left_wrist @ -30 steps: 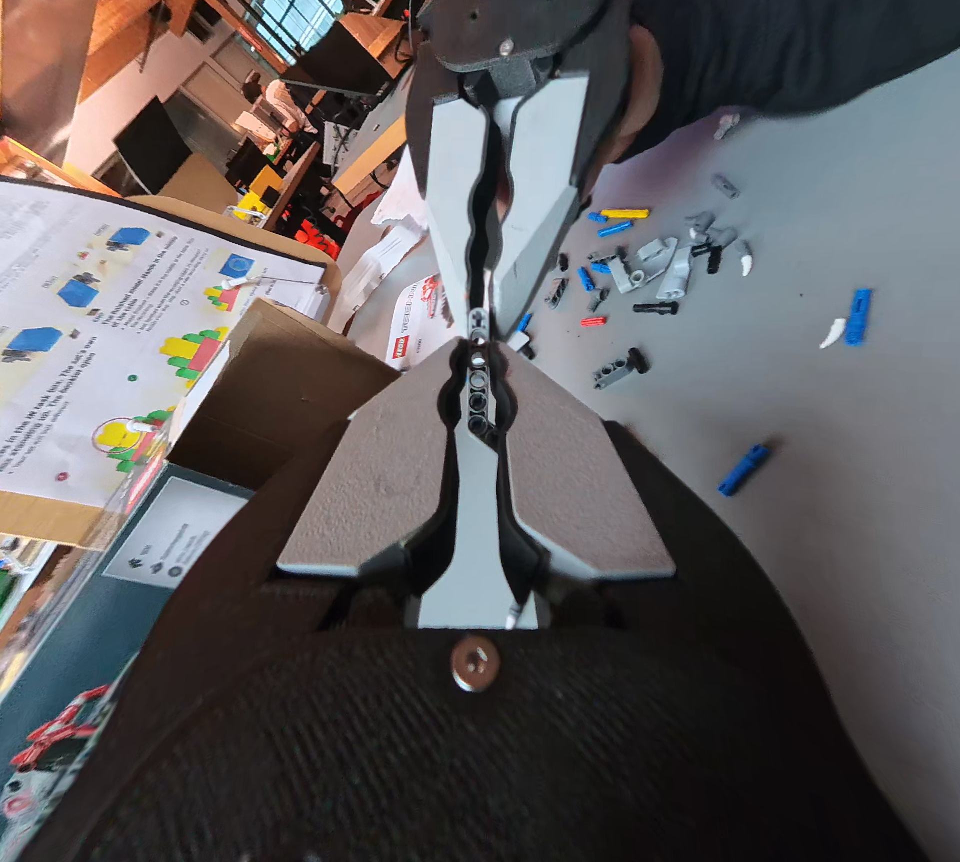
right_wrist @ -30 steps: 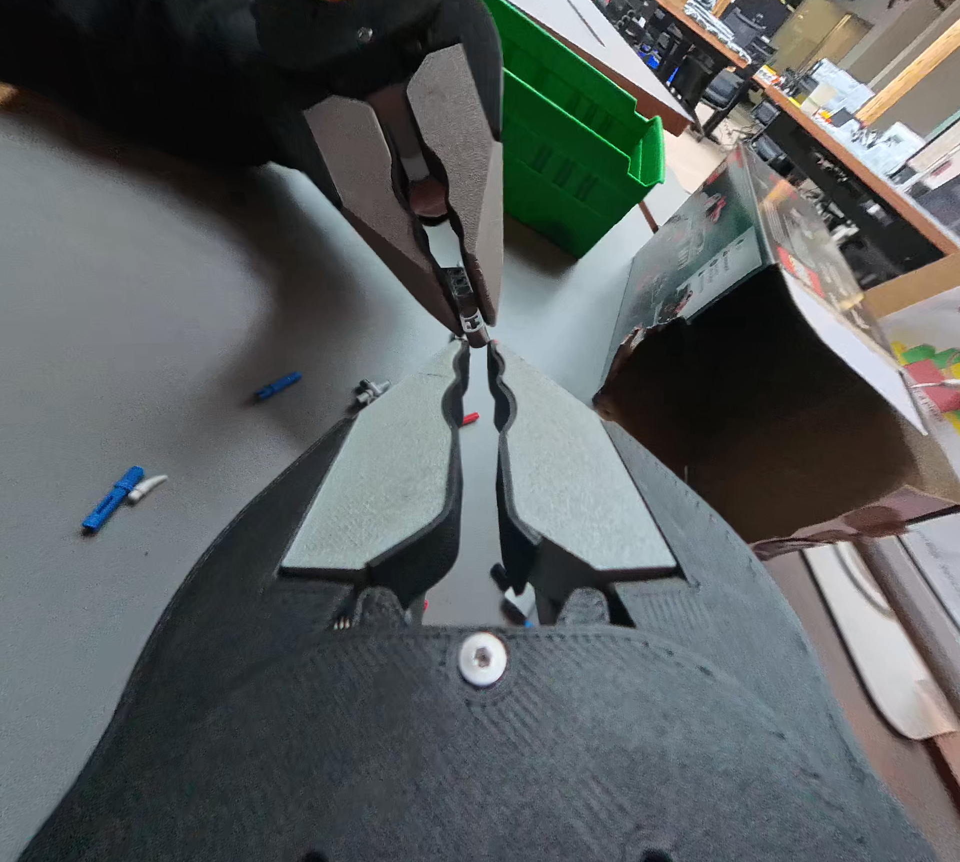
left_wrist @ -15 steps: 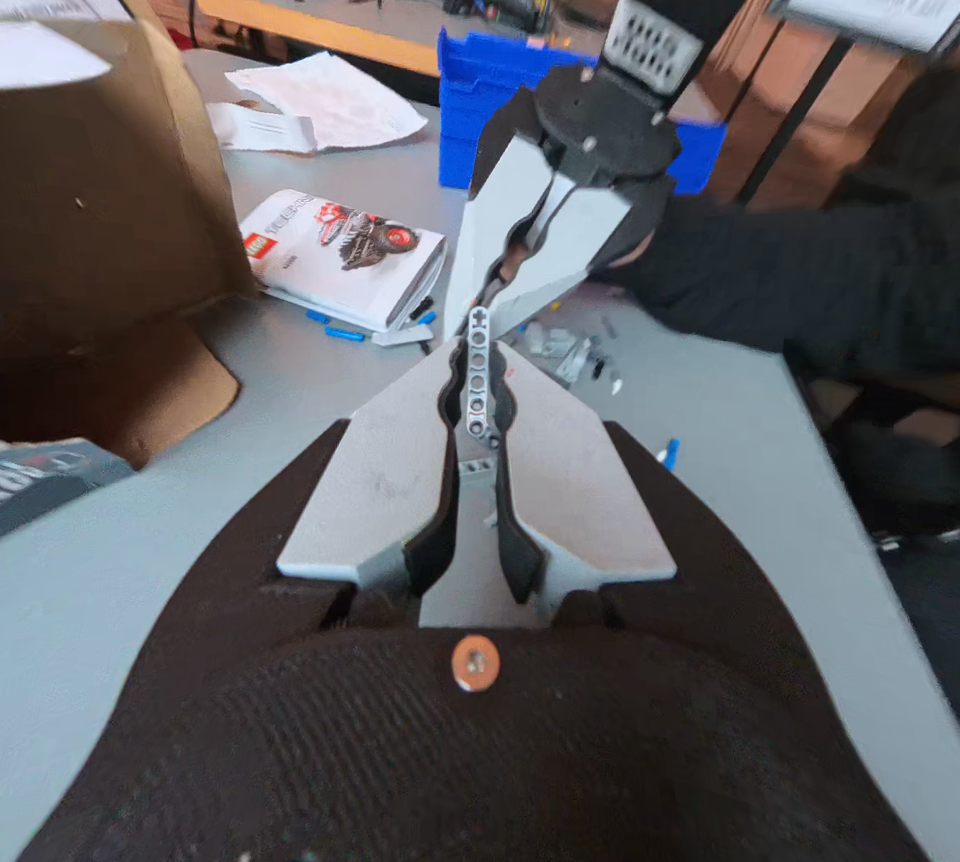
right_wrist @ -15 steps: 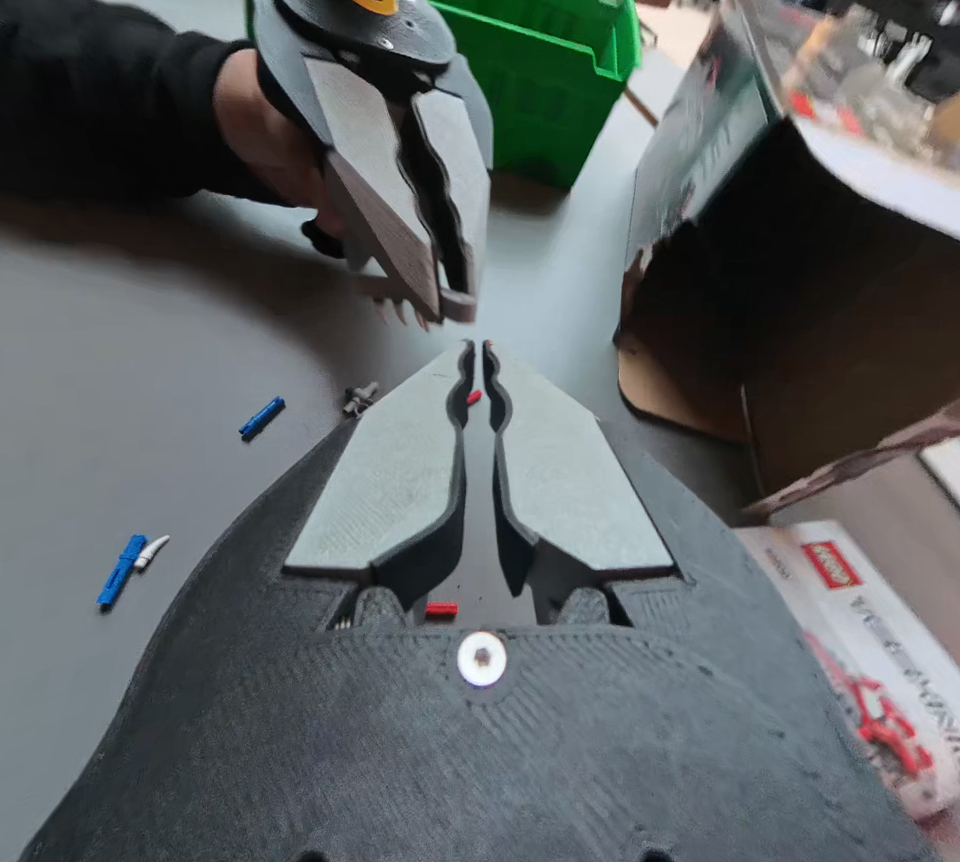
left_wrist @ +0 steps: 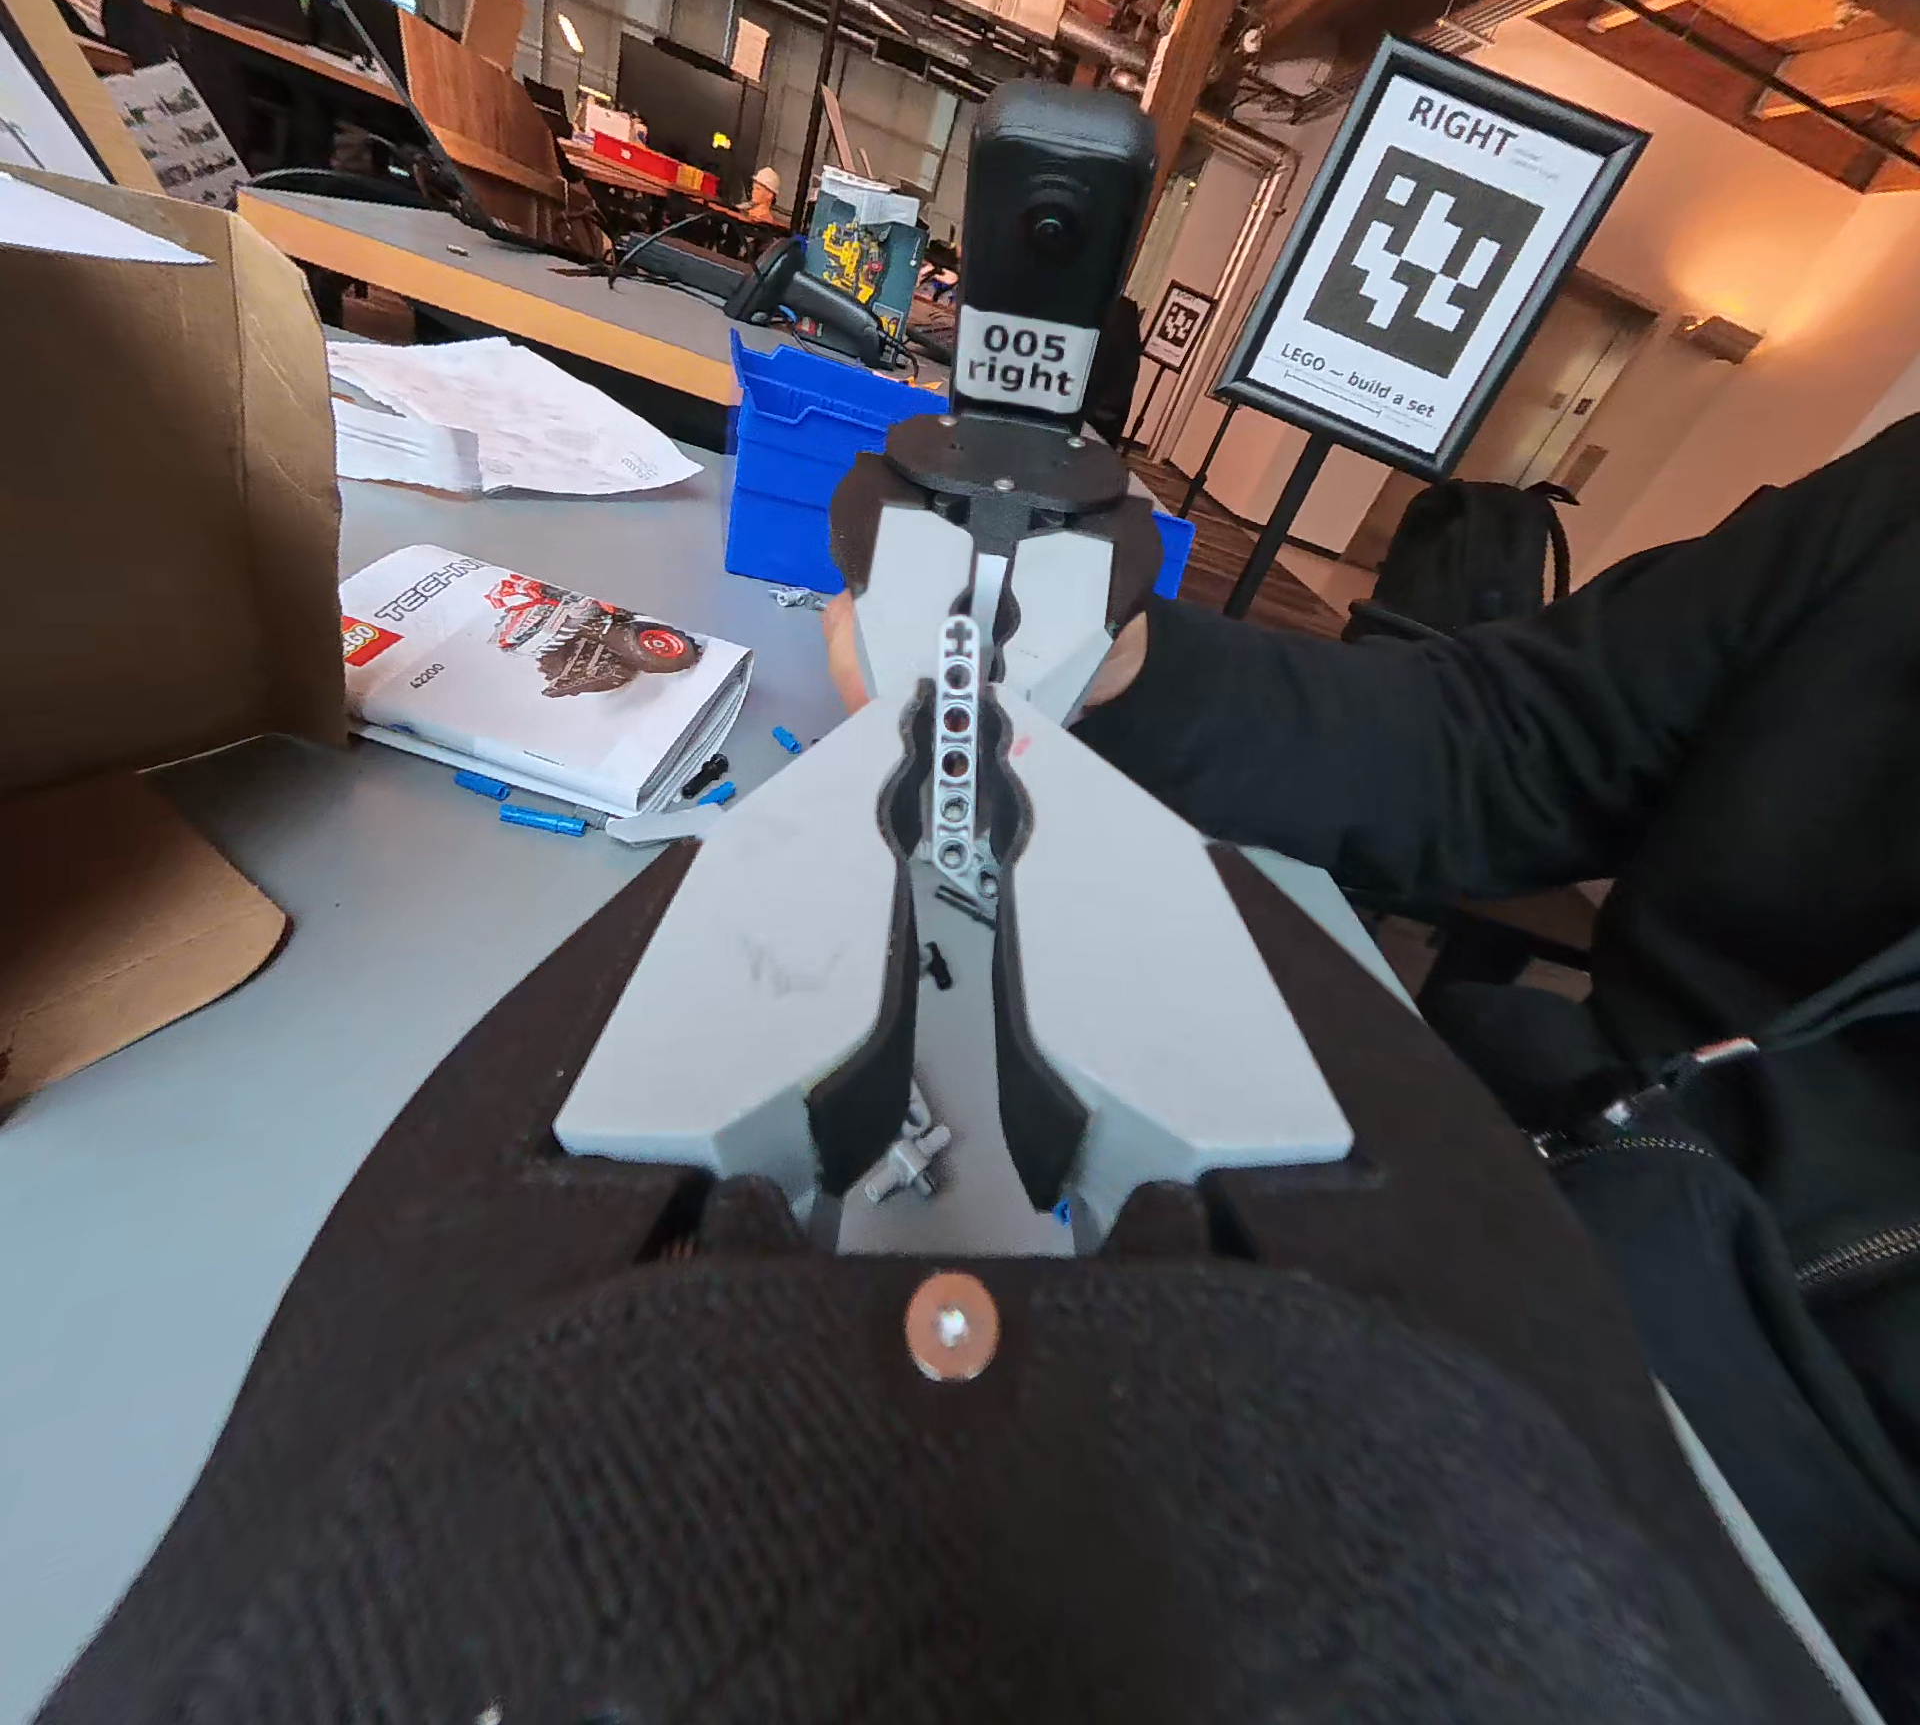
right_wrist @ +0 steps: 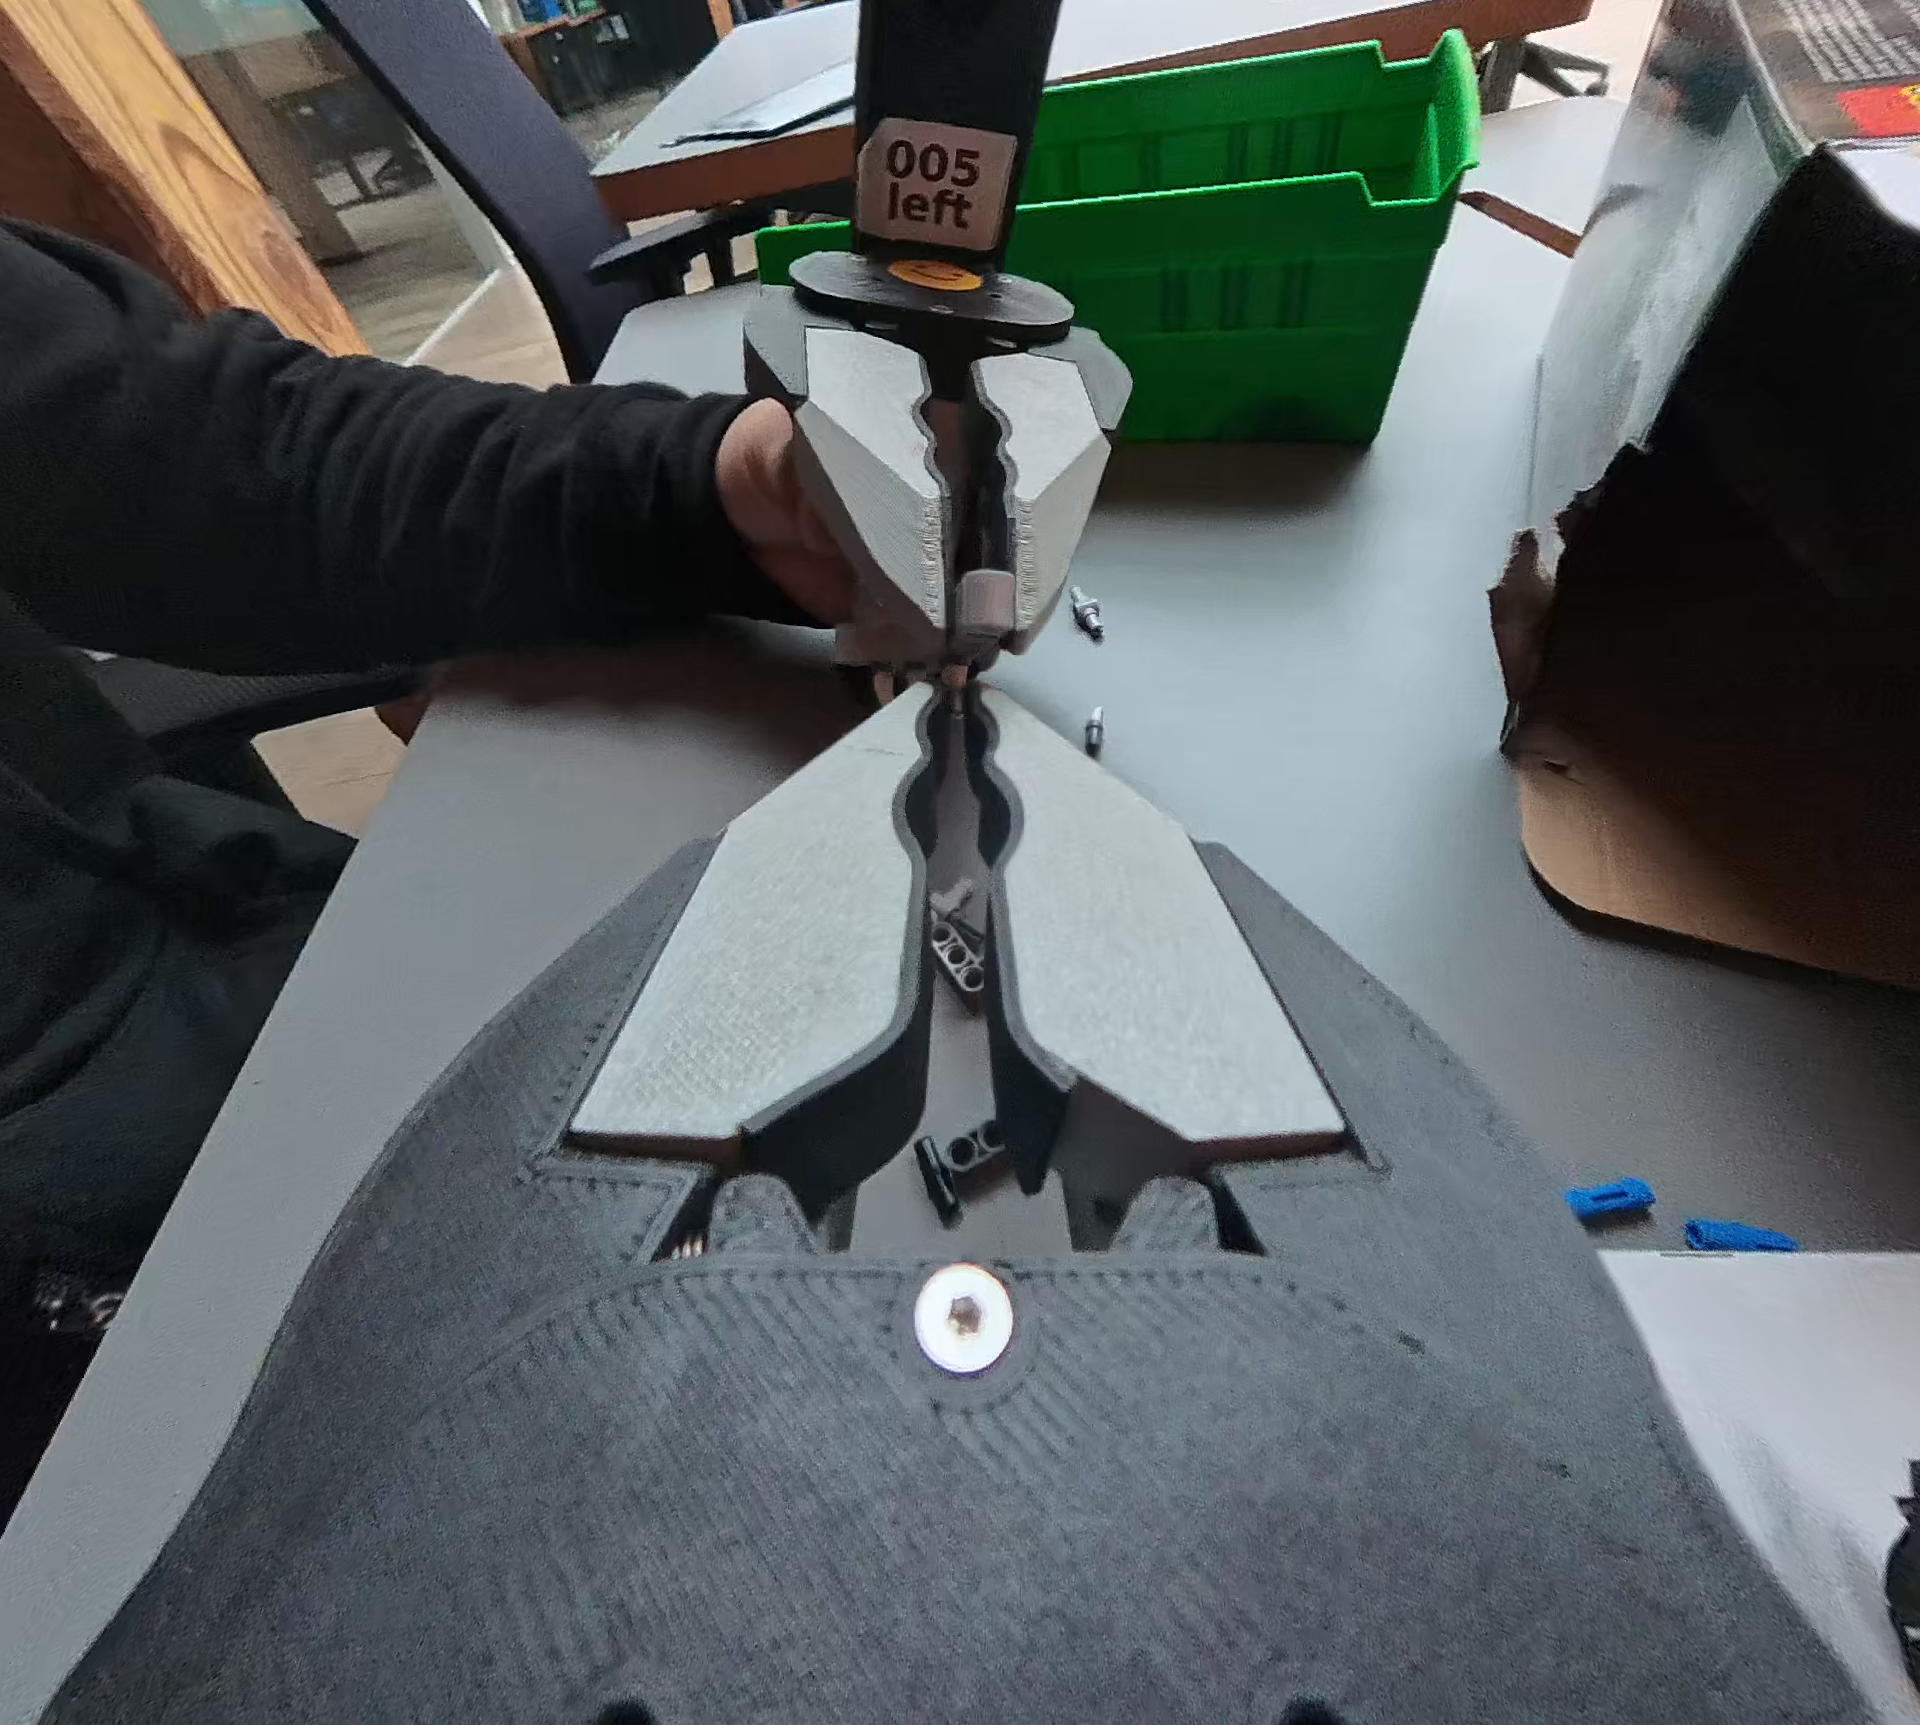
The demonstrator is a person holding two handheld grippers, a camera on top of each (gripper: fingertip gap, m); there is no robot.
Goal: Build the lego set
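Note:
My left gripper [left_wrist: 956,714] is shut on a light grey holed Lego beam [left_wrist: 952,771] that sticks out forward past its tips. The right gripper's fingers [left_wrist: 904,595] face it just beyond the beam's cross-hole end. In the right wrist view my right gripper [right_wrist: 954,707] is shut on a small red pin [right_wrist: 953,711], of which only a speck shows at the tips. The left gripper [right_wrist: 977,636] points straight at it, with the beam's end [right_wrist: 982,600] just above my tips. Both are held above the grey table [right_wrist: 1299,636].
An instruction booklet [left_wrist: 540,667], a cardboard box [left_wrist: 156,480] and a blue bin [left_wrist: 800,470] are at the left. A green bin [right_wrist: 1247,262] and the dark set box [right_wrist: 1766,325] stand at the right. Blue pins [left_wrist: 540,818] and grey pins [right_wrist: 1086,610] lie loose. My left and right fingertips are right by each other.
Both grippers have swung level and now face each other tip to tip. The left still holds the beam, the right still the red pin. The tips have come closer together.

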